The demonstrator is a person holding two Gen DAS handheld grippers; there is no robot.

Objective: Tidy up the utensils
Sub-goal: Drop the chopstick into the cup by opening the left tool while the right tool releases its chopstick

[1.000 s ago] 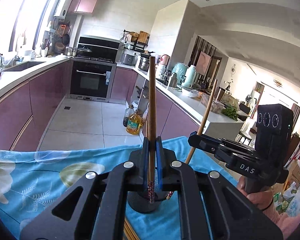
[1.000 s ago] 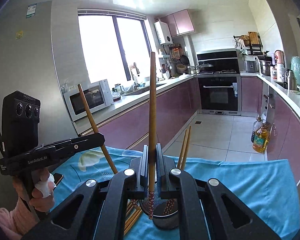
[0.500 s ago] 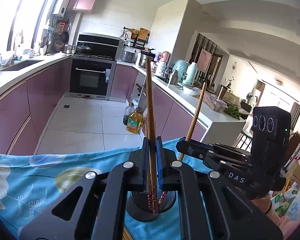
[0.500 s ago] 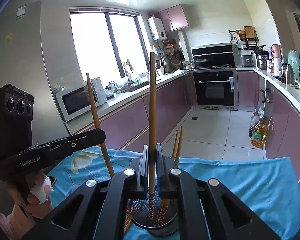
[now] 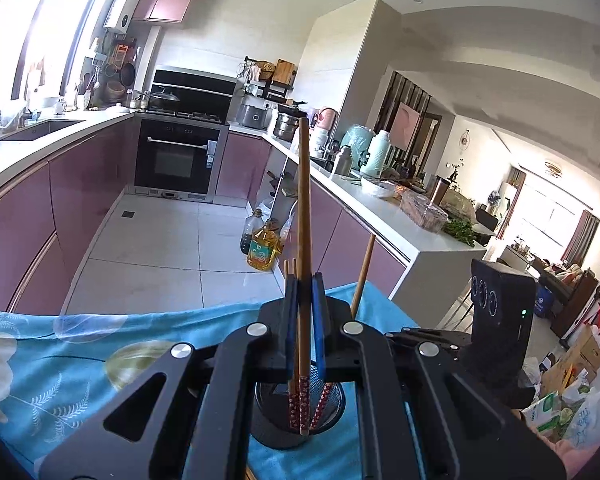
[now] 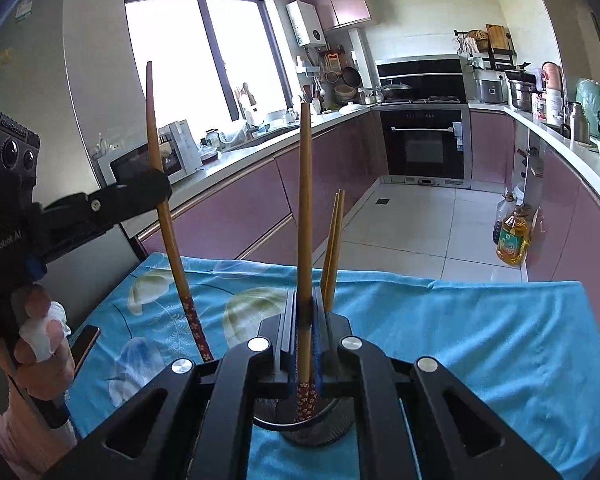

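Chopsticks are what I am sorting here, and I am gripping one in each claw. My left claw (image 5: 304,316) is clamped together on a wooden chopstick (image 5: 303,208), holding it nearly upright with its red patterned end dipping down toward the mouth of the black mesh holder (image 5: 300,420) that is standing on the tabletop (image 5: 60,360) close to its near edge. In the right wrist view that same left claw (image 6: 162,186) is showing at the left side, gripping its chopstick (image 6: 168,220) at a slant, the patterned end pointing down at the blue flowered cloth (image 6: 460,320) beside the holder; whether that tip is inside the holder I cannot tell from there. My right claw (image 6: 306,320) is likewise pressing tight on a second chopstick (image 6: 305,200), keeping it upright, and its red patterned end is hanging just above or inside the rim of the holder (image 6: 320,424). Two more chopsticks (image 6: 334,240) are already leaning in the holder, their plain tips rising just to the right of the one I am holding. A hand (image 6: 36,344) with white wrapping around a finger is holding the left tool's handle near the tabletop's left edge, and a flat dark phone-like thing (image 6: 86,342) is lying on the cloth right beside it.
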